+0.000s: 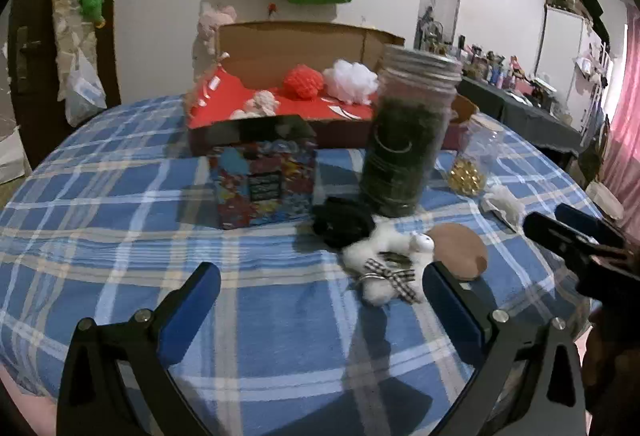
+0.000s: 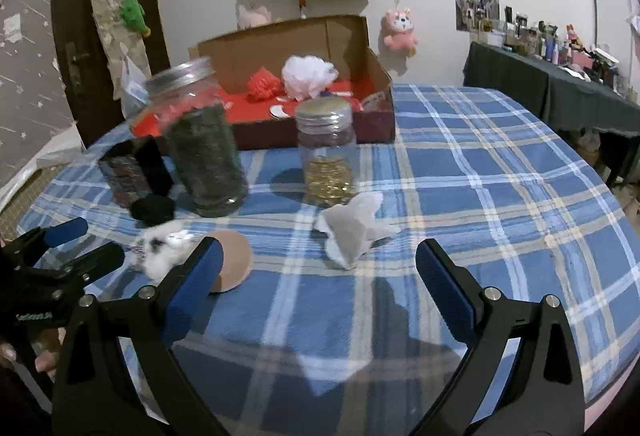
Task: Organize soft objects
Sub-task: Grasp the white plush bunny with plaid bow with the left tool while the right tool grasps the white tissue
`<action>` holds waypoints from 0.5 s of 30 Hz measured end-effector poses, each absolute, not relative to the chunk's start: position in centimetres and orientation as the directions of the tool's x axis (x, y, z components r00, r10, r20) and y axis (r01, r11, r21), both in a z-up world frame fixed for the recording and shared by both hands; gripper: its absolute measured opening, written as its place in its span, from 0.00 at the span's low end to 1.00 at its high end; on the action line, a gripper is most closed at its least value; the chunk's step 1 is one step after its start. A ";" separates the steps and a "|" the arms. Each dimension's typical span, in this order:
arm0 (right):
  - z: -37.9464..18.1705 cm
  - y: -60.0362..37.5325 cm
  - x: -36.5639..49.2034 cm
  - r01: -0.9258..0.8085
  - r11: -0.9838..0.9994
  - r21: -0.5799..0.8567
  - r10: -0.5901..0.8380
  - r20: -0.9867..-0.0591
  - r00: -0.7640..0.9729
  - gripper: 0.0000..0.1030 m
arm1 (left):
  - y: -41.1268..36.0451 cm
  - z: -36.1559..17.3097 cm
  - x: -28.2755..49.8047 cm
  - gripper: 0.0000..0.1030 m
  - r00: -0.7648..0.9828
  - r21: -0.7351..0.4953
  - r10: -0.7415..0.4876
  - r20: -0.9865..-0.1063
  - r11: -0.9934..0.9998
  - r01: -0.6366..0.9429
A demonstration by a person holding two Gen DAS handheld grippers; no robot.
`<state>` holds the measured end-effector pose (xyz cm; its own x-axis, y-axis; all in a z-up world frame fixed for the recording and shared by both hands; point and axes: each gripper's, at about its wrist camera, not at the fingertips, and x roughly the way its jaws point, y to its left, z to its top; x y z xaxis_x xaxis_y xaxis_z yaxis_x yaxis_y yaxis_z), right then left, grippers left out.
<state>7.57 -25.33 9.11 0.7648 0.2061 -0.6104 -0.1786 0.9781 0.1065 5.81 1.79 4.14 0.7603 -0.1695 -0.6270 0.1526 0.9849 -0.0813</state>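
Blue plaid worktop [image 1: 120, 204] is cluttered, both our left gripper [image 1: 320, 288] and right gripper [image 2: 318, 264] wide open and empty, and the white plush toy [image 1: 386, 264] beside the brown pad [image 1: 460, 248] looks light and squishy, so we'd pinch its fluffy body.

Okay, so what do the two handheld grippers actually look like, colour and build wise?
Both match: the left gripper and right gripper have black plastic frames shaped like forked arms, silver round pivot bolts, and blue pads on the inner faces of the fingers. Small pale lettering marks the left gripper's body in the right wrist view. No cables or sleeves show.
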 end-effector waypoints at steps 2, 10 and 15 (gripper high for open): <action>8.9 -25.6 8.6 -0.186 0.978 0.099 0.206 -0.633 0.747 0.96 | 1.3 4.0 6.3 1.00 0.745 -0.085 -0.183 -0.642 0.982 0.167; 8.0 -26.0 12.2 -0.228 0.969 0.093 0.224 -0.714 0.663 0.59 | -0.9 3.2 8.1 0.87 0.682 -0.097 -0.226 -0.695 0.970 0.223; 7.2 -26.0 12.7 -0.283 0.948 0.143 0.295 -0.726 0.621 0.24 | -1.8 2.7 8.6 0.54 0.671 -0.066 -0.219 -0.708 0.967 0.246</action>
<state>12.71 -25.97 7.21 0.6212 0.2947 -0.7261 -0.2826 0.9485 0.1432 8.61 -1.85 2.72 0.6711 -0.2188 -0.7083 0.2457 0.9671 -0.0660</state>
